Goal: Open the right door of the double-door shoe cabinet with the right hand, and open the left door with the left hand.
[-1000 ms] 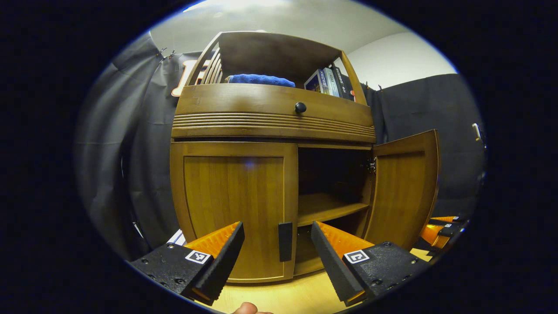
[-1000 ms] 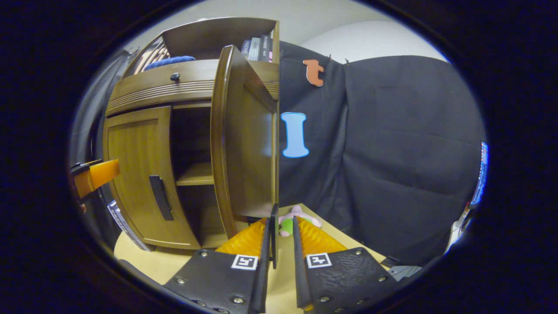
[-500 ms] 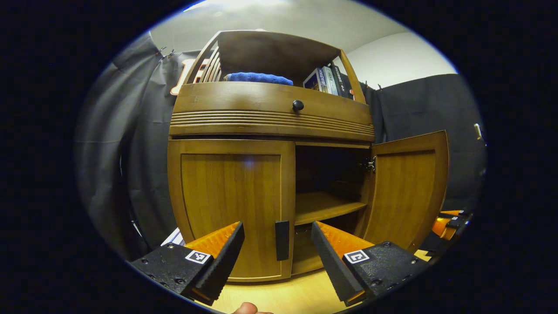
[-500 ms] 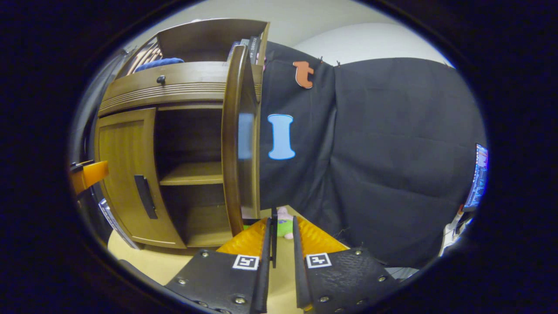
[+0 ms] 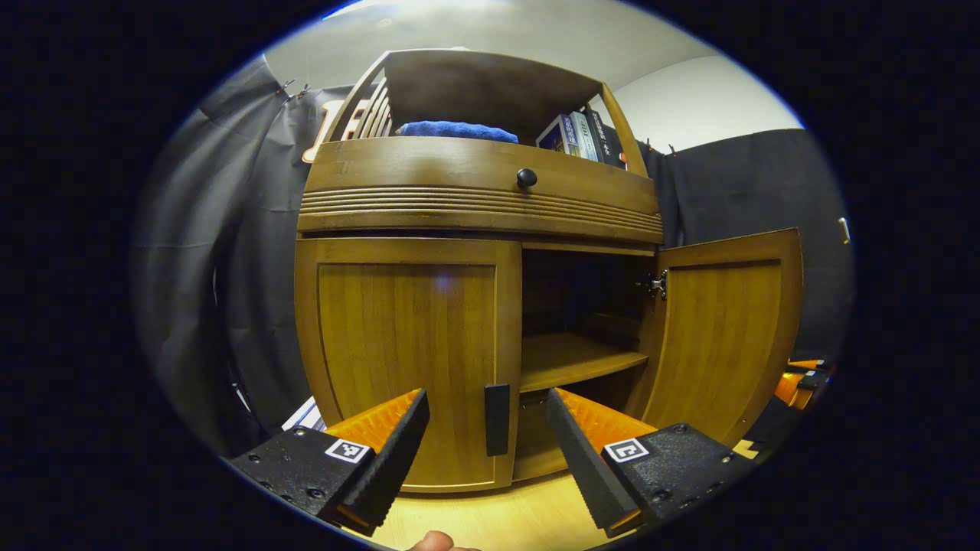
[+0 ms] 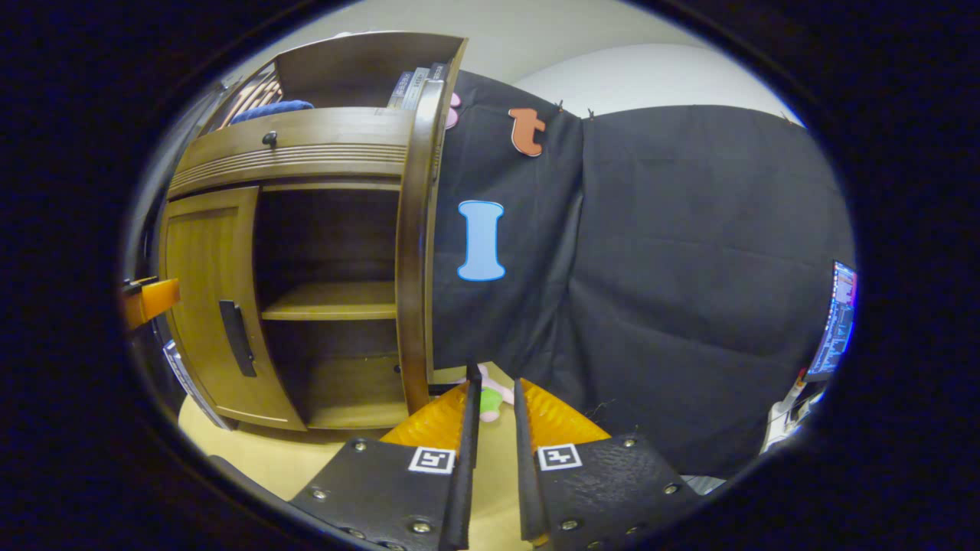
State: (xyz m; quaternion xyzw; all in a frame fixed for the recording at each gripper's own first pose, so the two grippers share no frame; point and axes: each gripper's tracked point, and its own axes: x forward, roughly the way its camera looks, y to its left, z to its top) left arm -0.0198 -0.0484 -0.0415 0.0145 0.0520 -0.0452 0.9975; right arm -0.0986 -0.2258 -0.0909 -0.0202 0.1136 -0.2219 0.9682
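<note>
The wooden shoe cabinet's left door point(image 5: 406, 344) is closed, and its black handle point(image 5: 497, 419) stands just beyond my left gripper point(image 5: 487, 409). That gripper is open, with the handle lined up between its fingers and apart from them. The right door point(image 5: 727, 329) stands wide open, baring an inner shelf point(image 5: 574, 356). In the right gripper view that door point(image 6: 413, 229) shows edge-on, and my right gripper point(image 6: 494, 383) is shut on its thin black handle point(image 6: 474, 376). The left door point(image 6: 207, 291) stays closed there, with the left gripper point(image 6: 149, 300) in front of it.
A drawer with a round knob point(image 5: 527, 178) runs above the doors. A blue towel point(image 5: 459, 130) and books point(image 5: 582, 138) sit on top. The cabinet stands on a light wooden table point(image 5: 490, 513). A small pink and green toy point(image 6: 490, 394) lies beyond the right gripper. A lit screen point(image 6: 834, 321) is at far right.
The right door has swung further open, drawn by my right gripper on its handle. My left gripper has stayed open in front of the left door's handle, barely shifting.
</note>
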